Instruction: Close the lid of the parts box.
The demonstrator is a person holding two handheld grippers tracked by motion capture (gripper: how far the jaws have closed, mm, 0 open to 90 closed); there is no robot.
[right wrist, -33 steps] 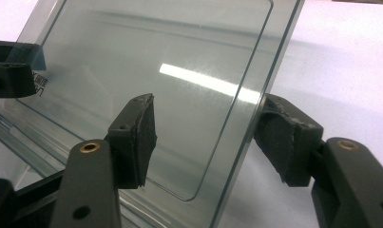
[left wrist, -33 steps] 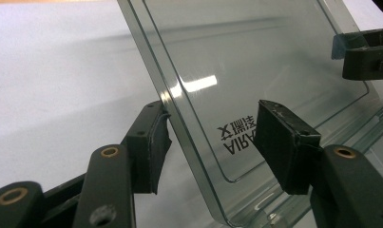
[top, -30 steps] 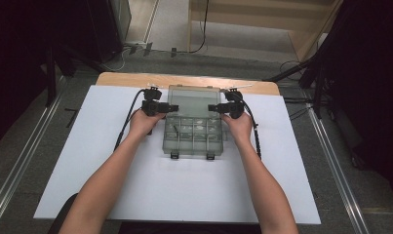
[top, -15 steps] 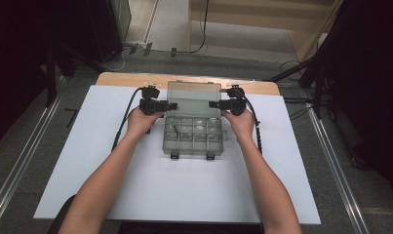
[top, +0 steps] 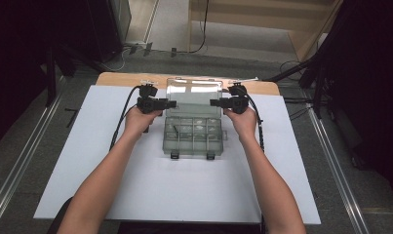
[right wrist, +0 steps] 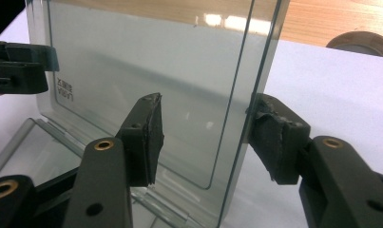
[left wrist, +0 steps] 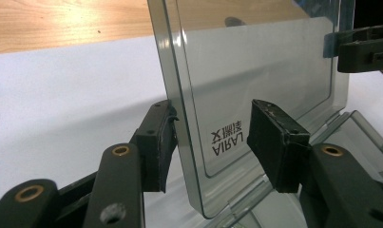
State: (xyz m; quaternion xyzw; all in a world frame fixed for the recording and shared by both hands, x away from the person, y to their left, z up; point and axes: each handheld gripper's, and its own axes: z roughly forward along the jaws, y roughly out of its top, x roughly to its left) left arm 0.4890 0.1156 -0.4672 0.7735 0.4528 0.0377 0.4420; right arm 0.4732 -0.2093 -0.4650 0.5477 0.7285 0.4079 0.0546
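Two forearms rose from the bottom edge to mid-frame, where the left gripper (top: 170, 103) and right gripper (top: 214, 103), jaws closing but not yet pinching, each straddled one side edge of the upright lid (top: 193, 93) of one box (top: 193, 138) centred on the white mat (top: 87, 161), free space all round.

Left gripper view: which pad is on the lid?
The pad at that view's left, seemingly touching the lid at its rim; the other pad stands clear of it. The left gripper has just been closing its jaws around the lid.
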